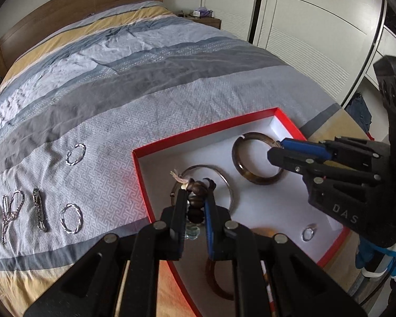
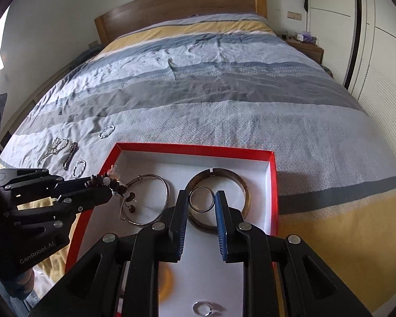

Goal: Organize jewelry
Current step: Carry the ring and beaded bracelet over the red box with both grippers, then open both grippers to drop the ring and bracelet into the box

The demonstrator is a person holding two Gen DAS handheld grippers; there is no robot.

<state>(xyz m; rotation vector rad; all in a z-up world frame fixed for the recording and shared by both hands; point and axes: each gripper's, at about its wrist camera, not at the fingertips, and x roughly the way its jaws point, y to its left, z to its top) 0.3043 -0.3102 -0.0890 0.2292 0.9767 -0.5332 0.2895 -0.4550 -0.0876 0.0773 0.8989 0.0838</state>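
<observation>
Over the red box [image 2: 273, 185] on the bed, a beaded bracelet [image 1: 195, 198] is pinched in the left gripper [image 1: 196, 185]; a small ring [image 2: 201, 199] is clamped by the right gripper [image 2: 201, 198] above the box's brown bangle [image 2: 244, 185]; if released early, beads could snag the box's thin silver hoop [image 2: 166, 185], or the ring could bounce out.

A dark wooden bead bracelet [image 1: 195, 200] is hanging pinched in jaws above a red box [image 1: 187, 138] with a white floor. Inside are lying a thin silver bangle [image 2: 155, 198], a brown bangle [image 1: 256, 158] and a small ring [image 1: 308, 233]. Four silver chains [image 1: 39, 211] are lying on the bed.
</observation>
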